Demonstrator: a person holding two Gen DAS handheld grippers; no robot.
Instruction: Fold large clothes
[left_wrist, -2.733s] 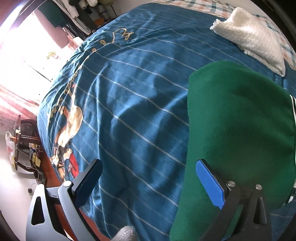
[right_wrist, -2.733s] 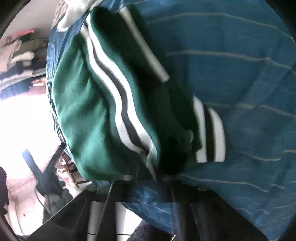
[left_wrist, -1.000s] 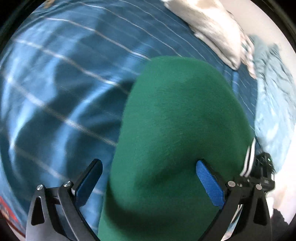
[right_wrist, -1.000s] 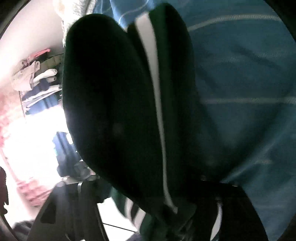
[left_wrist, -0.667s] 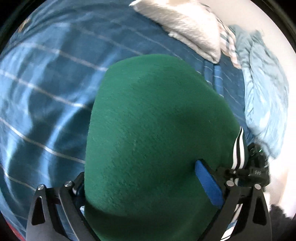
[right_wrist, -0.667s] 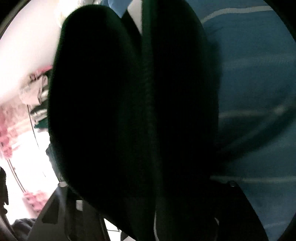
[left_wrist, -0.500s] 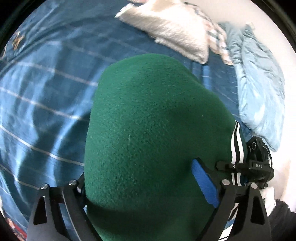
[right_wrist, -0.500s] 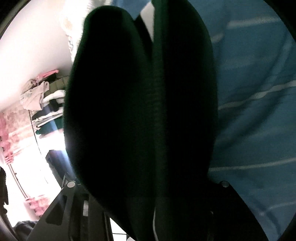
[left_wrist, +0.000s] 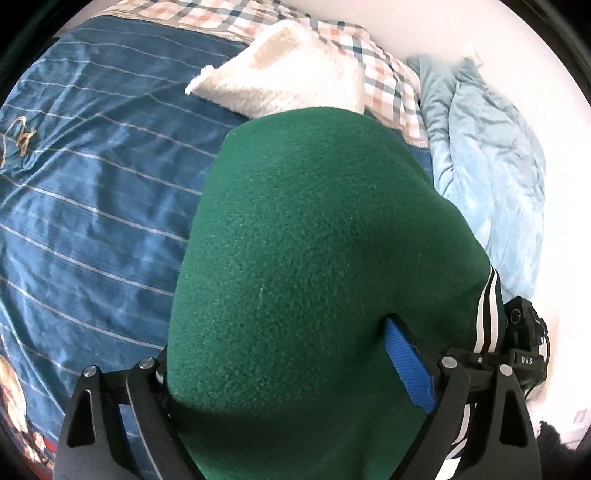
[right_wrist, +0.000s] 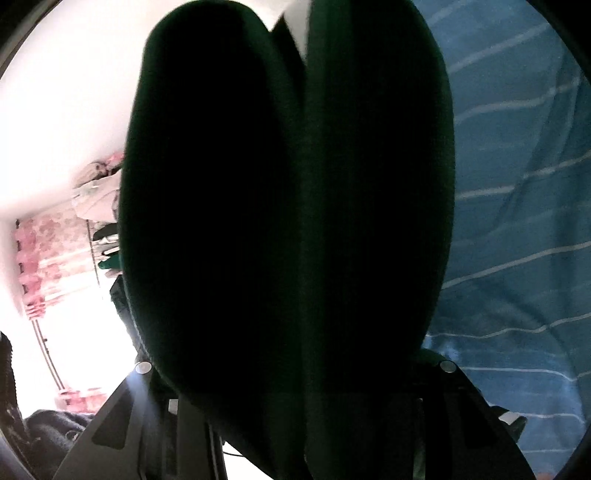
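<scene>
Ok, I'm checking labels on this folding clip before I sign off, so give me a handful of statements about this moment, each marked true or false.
1. The green garment fills the space between the left gripper fingers. True.
2. The bed cover is plain red. False: it is blue with thin pale stripes.
3. A white fluffy pillow lies beyond the garment. True.
4. The garment is all one colour. False: white and dark stripes edge it.
5. The right wrist view shows the garment brightly lit. False: there it is a dark, backlit mass in front of the right gripper.

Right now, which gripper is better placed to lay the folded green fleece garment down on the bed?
Left, probably: its view shows the green fleece garment and blue striped bedspread; the right's view is mostly blocked.
</scene>
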